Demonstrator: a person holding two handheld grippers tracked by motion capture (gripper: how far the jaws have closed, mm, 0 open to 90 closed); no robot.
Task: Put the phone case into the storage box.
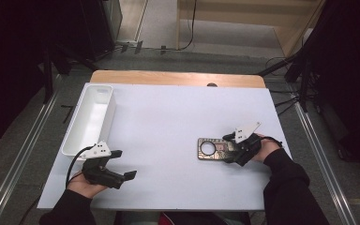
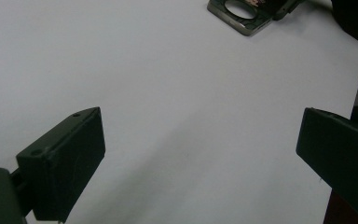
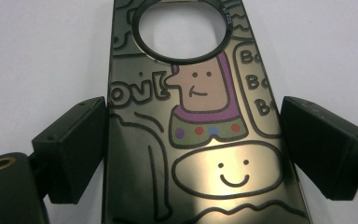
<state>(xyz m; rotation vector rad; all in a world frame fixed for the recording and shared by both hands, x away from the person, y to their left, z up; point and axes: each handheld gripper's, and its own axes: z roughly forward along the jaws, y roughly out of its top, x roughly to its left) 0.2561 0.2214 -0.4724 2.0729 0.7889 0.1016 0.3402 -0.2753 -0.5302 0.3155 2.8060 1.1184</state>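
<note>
Surroundings: white sheet (image 1: pixel 168 122) covers a wooden table (image 1: pixel 178 78); grey floor, cables and dark stands lie beyond the far edge.
Tray: long white tray (image 1: pixel 90 118) stands along the left edge of the sheet, lengthwise toward the far side, apart from everything else.
Left gripper: left gripper (image 1: pixel 122 165) is held in the person's left hand (image 1: pixel 85 183) at the near left of the sheet, just below the near end of the tray, pointing right across the table.
Left gripper state: in the left gripper view the two black jaws stand wide apart over bare white sheet, with nothing between them.
Obstructions: the stretch of sheet between the left gripper and the plate is bare; no item lies across it.
Plate position: flat metal plate (image 1: pixel 213 149) lies on the sheet at right of centre, well apart from the tray, long axis running left to right.
Plate appearance: dark glossy plate (image 3: pixel 200 130) with a large round hole near its far end, ringed in black; cartoon line drawings cover it, including a figure in a purple collar with coloured dots, a smiling oval shape and bubble lettering. Glare hides part of the lower surface.
Right gripper: right gripper (image 1: pixel 228 149) is held in the right hand (image 1: pixel 268 149) at the right end of the plate.
Right gripper state: jaws stand nearly at full spread, one on each long edge of the plate; whether the pads press the edges cannot be told.
</note>
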